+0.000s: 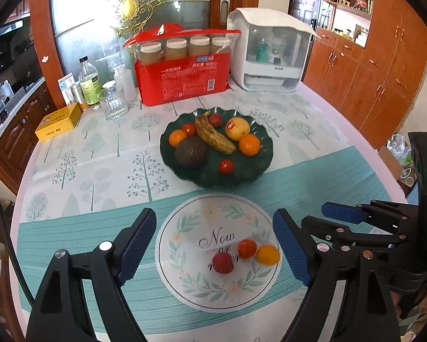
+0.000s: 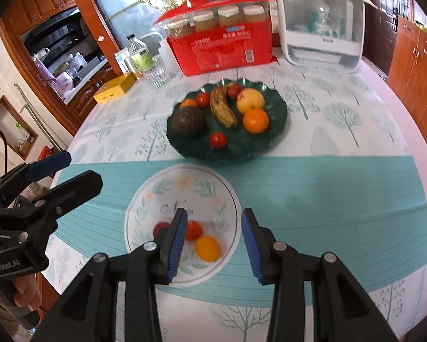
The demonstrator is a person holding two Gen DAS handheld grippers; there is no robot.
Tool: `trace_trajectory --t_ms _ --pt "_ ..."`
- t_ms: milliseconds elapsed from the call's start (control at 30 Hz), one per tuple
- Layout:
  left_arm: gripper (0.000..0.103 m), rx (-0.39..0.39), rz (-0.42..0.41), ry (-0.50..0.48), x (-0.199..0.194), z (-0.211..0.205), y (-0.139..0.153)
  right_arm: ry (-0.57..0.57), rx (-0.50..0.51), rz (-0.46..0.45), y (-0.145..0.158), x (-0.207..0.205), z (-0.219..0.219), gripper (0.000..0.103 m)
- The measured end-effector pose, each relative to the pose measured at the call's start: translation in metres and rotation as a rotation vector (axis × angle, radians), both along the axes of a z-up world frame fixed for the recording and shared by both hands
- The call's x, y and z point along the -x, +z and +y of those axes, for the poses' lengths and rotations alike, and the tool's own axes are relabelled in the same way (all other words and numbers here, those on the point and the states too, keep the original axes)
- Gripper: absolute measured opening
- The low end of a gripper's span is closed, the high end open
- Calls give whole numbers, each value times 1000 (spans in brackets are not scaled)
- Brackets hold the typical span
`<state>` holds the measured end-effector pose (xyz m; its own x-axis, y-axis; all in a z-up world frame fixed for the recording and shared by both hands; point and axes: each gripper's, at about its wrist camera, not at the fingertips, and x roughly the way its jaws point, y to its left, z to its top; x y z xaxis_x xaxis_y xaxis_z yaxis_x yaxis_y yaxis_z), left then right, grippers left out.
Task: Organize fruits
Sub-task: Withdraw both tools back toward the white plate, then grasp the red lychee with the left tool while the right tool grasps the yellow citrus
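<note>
A dark green plate [image 1: 253, 176] [image 2: 276, 131] sits mid-table holding a banana [image 1: 213, 138], an avocado [image 1: 191, 151], oranges [image 1: 249, 144], a yellow apple [image 1: 237, 128] and small tomatoes [image 1: 225, 166]. Nearer me, a white floral plate [image 1: 184, 270] [image 2: 145, 199] carries a dark red fruit [image 1: 222, 262], a tomato [image 1: 247, 248] [image 2: 194, 230] and a small yellow-orange fruit [image 1: 267, 254] [image 2: 207, 248]. My left gripper [image 1: 214, 213] [image 2: 82, 168] hovers open over the white plate, empty. My right gripper [image 2: 213, 213] [image 1: 319, 216] is also open above that plate's right side, holding nothing.
At the table's back stand a red pack of jars [image 1: 184, 82], a white lidded appliance [image 1: 270, 57], a glass [image 1: 112, 102], a bottle [image 1: 89, 82] and a yellow box [image 1: 58, 121]. Wooden cabinets [image 1: 378, 85] line the right side.
</note>
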<state>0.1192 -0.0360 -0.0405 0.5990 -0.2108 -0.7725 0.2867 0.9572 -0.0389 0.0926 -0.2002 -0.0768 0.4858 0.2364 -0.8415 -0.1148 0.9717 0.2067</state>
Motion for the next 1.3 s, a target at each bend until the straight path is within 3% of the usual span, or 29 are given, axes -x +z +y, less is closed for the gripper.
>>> trace_trajectory --t_ms 333,567,800,967,1300 --pt "83 -59 97 24 5 -3 -69 37 60 88 -51 14 10 40" --pt "83 -15 190 29 -1 1 -106 73 45 126 -74 10 17 40" --pt "80 37 247 45 -13 7 -122 101 53 129 -86 2 23 40" --pt "69 54 275 37 -21 6 -130 139 67 108 -90 -3 32 40" --pt "35 102 340 22 -29 0 -144 168 80 92 -99 -6 34 39"
